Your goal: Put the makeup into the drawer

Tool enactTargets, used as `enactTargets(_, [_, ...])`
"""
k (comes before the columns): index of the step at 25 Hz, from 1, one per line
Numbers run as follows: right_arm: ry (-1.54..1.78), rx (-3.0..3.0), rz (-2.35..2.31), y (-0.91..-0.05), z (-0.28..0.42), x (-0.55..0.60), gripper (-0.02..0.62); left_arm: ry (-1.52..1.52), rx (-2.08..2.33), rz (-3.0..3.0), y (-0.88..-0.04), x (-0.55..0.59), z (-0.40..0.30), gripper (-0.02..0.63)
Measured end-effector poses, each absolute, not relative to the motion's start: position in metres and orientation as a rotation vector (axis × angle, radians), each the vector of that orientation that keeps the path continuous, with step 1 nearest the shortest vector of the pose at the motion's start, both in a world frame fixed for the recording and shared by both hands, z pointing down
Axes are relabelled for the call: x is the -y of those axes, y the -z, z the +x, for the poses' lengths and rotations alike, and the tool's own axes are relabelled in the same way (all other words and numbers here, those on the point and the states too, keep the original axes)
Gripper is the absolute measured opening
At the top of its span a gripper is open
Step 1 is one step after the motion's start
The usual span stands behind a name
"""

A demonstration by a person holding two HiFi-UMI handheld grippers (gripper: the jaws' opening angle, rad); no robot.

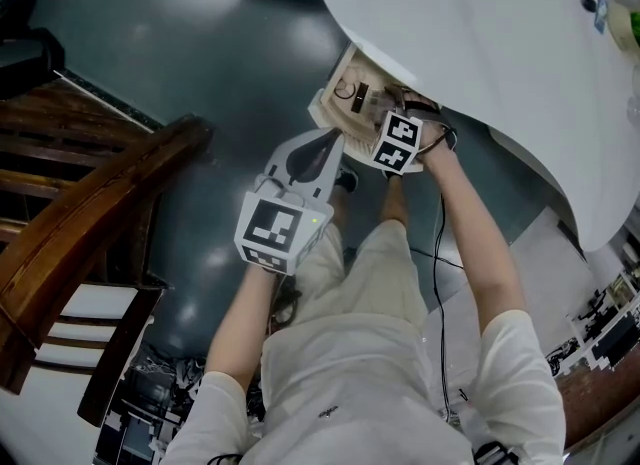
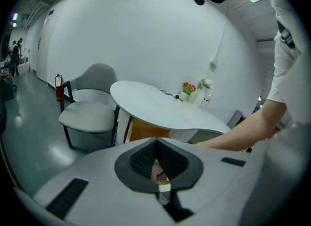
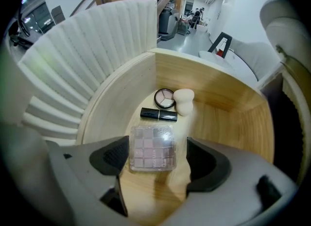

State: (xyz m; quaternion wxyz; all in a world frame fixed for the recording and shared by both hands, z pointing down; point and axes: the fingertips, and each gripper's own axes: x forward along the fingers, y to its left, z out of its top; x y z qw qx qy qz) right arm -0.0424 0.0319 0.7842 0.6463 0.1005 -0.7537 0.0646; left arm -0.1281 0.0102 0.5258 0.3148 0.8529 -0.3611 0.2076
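Observation:
The wooden drawer point(image 3: 218, 118) stands pulled out from under the white round table point(image 1: 480, 43). On its floor lie a clear eyeshadow palette point(image 3: 151, 147), a black lipstick point(image 3: 159, 114), a round compact point(image 3: 164, 98) and a pale beauty sponge point(image 3: 183, 100). My right gripper point(image 3: 158, 158) is open inside the drawer, its jaws on either side of the palette. The right jaw stands clear of the palette and the left jaw is close to its edge. In the head view the right gripper point(image 1: 400, 143) reaches into the drawer point(image 1: 345, 93). My left gripper point(image 1: 330, 145) hovers just short of the drawer, shut point(image 2: 156, 142) and holding nothing.
The drawer has a curved white ribbed front point(image 3: 92, 40). A wooden staircase rail point(image 1: 90, 223) rises at the left. A grey chair point(image 2: 90, 113) stands beside the table, which carries flowers point(image 2: 188, 90) and a bottle point(image 2: 206, 98). A black cable point(image 1: 438, 273) hangs by my right arm.

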Motion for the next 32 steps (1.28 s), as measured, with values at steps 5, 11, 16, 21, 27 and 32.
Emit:
enactTargets(5, [-0.187, 1.77, 0.26, -0.76, -0.044, -0.03, 0.376, -0.549, 0.965, 2.248, -0.52, -0.012, -0.126, 0.008])
enactTargets(11, [-0.189, 1.827, 0.284, -0.723, -0.044, -0.04, 0.369, -0.533, 1.018, 2.227, -0.503, -0.017, -0.122, 0.008])
enactTargets(16, [-0.165, 1.87, 0.365, -0.687, -0.039, -0.042, 0.199, -0.505, 1.08, 2.205, -0.484, -0.021, -0.116, 0.008])
enactTargets(21, [-0.187, 1.937, 0.462, -0.638, -0.029, -0.046, 0.023, -0.48, 1.149, 2.192, -0.459, -0.024, -0.108, 0.008])
enactTargets(27, [-0.343, 2.072, 0.504, -0.565, -0.016, -0.061, 0.013, -0.43, 1.228, 2.17, -0.417, -0.032, -0.097, 0.008])
enactTargets(32, [-0.426, 2.225, 0.593, -0.501, 0.002, -0.052, 0.012, -0.324, 1.281, 2.136, -0.39, -0.031, -0.082, 0.008])
